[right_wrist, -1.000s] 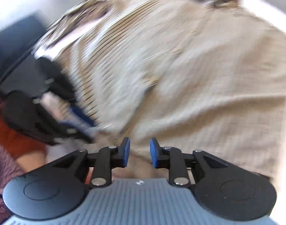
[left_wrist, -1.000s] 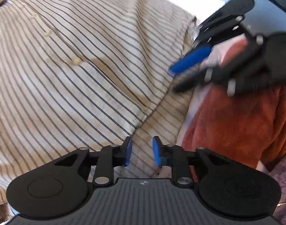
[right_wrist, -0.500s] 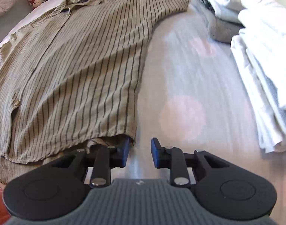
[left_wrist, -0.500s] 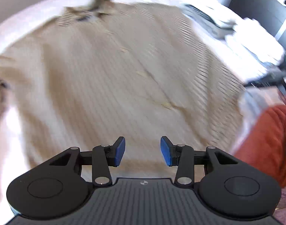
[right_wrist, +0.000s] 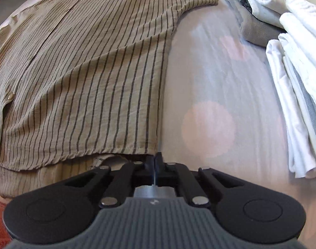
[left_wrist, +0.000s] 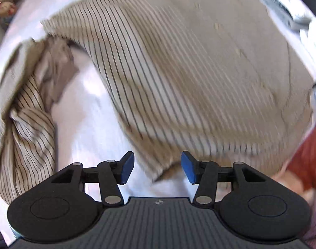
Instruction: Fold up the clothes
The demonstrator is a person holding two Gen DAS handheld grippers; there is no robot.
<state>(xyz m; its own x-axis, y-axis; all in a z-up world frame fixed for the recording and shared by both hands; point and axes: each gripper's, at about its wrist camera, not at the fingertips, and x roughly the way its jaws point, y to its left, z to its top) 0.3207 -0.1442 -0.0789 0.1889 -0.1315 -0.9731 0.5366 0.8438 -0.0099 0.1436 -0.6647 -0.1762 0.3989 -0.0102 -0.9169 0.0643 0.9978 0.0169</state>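
Right wrist view: one striped shirt (right_wrist: 85,72) on the bed (right_wrist: 209,83), right tool (right_wrist: 155,161) clenched at its hem corner, left tool (left_wrist: 157,169) released, bare sheet alongside.

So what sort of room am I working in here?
Most likely a bedroom. The striped button-up shirt lies spread on what looks like a bed sheet, a stack of folded white and grey laundry sits alongside, and soft toys sit at the far edge.

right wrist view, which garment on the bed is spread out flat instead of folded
The beige striped button-up shirt, left of the tongs; the white and grey clothes at right sit folded in piles.
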